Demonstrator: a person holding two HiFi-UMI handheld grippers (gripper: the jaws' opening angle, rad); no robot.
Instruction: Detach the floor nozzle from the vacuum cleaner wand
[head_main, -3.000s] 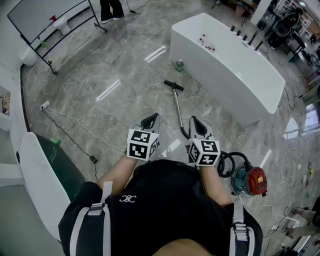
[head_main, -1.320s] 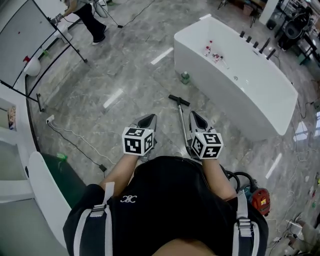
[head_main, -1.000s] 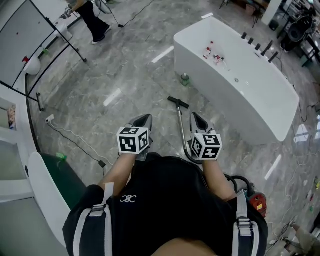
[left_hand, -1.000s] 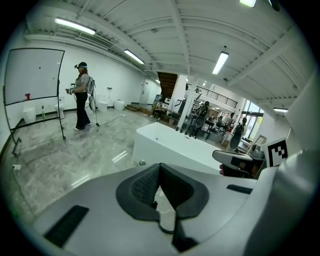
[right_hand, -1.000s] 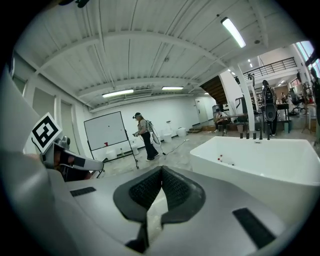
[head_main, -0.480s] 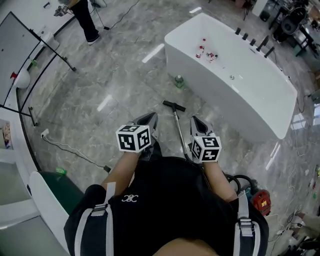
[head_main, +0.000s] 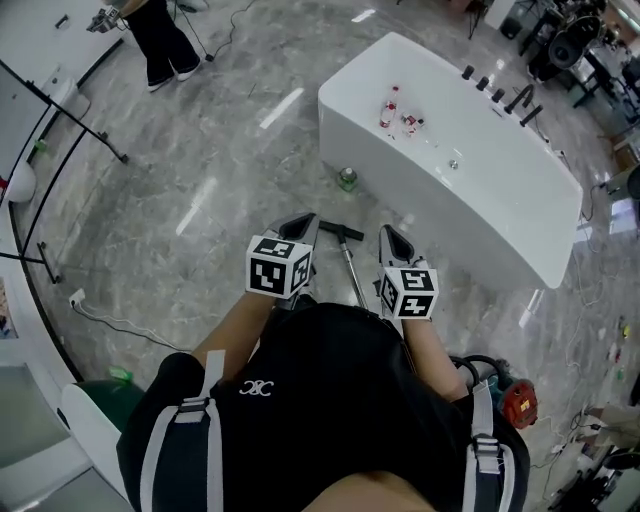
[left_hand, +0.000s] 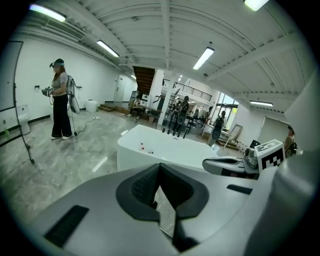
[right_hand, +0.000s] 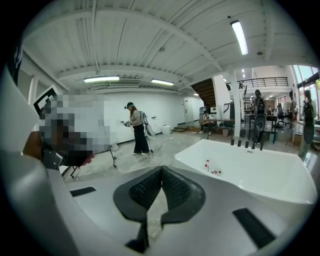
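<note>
Left gripper and right gripper: jaws together, empty. The wand lies on the floor between them, nozzle at its 12 o'clock end. Advised: open both, clamp wand and nozzle separately, pull straight along the wand.

vacuum wand on floor, bathtub beyond it

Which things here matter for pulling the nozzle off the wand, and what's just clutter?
Job:
- floor nozzle
- wand
- vacuum cleaner body
- left gripper and right gripper, both shut and empty

Lying about:
- green bottle
- white bathtub
- person in the background
</note>
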